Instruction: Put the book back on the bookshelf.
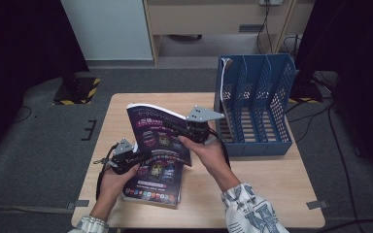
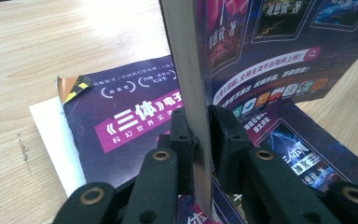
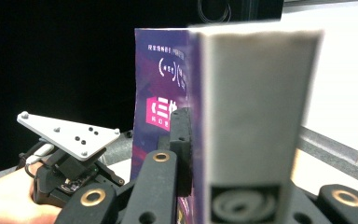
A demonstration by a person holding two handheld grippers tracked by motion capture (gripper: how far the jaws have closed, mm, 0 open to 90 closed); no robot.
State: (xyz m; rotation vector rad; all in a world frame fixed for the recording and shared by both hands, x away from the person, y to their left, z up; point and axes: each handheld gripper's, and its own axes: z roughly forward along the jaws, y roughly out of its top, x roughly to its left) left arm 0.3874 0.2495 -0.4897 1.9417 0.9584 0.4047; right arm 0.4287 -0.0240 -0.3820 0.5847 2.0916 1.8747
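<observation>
left hand-held gripper (image 2: 203,128): clamped on raised book (image 1: 158,131) | right hand-held gripper (image 3: 193,140): clamped on same book

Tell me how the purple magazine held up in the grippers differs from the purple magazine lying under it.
The raised purple magazine is tilted up off the table, clamped by the left gripper and right gripper; the flat purple magazine lies on the wooden table, ungripped, partly covered. Both share purple covers with similar print.

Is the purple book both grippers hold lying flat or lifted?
Lifted and tilted: the left gripper and right gripper clamp the purple book above a second book lying flat.
</observation>
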